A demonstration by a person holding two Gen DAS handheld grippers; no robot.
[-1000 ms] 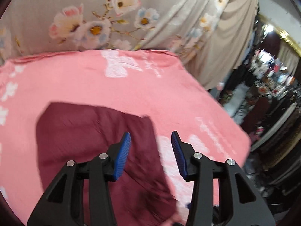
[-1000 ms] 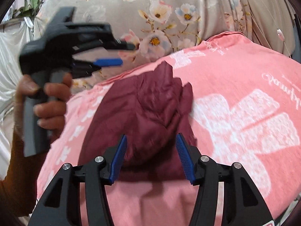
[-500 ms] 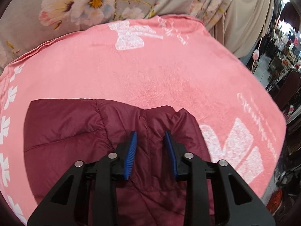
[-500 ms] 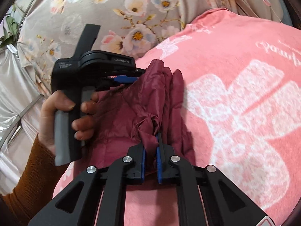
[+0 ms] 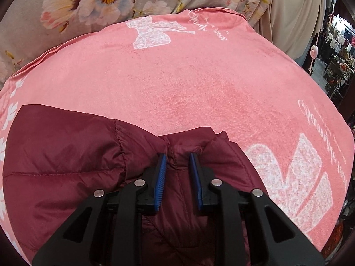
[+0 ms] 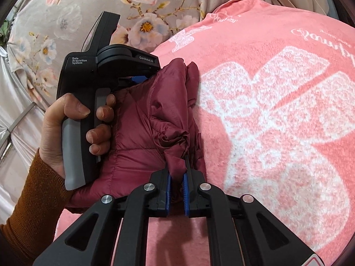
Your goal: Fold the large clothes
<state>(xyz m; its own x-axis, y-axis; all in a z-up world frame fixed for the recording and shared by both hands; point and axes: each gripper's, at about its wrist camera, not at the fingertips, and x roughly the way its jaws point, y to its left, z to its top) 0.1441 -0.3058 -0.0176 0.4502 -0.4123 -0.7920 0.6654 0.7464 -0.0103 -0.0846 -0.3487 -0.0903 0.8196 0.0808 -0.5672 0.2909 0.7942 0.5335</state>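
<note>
A maroon quilted jacket (image 5: 66,155) lies folded on a pink blanket (image 5: 177,77). My left gripper (image 5: 177,161) is shut on a thick bunch of the jacket's far edge, the blue pads pressed into the fabric. In the right wrist view the jacket (image 6: 137,133) lies at centre left, and my right gripper (image 6: 176,178) is shut on a gathered fold of its near edge. The left gripper (image 6: 142,78) also shows there, held by a hand, clamped on the jacket's far end.
The pink blanket (image 6: 277,110) with white bow prints covers the work surface. A grey floral cloth (image 5: 111,0) hangs behind it. Racks of goods (image 5: 339,44) stand at the far right beyond the blanket's edge.
Both grippers came down from open above the jacket and closed on its edge. The right one shut half a second ago; the left has now pinched the fabric too.
</note>
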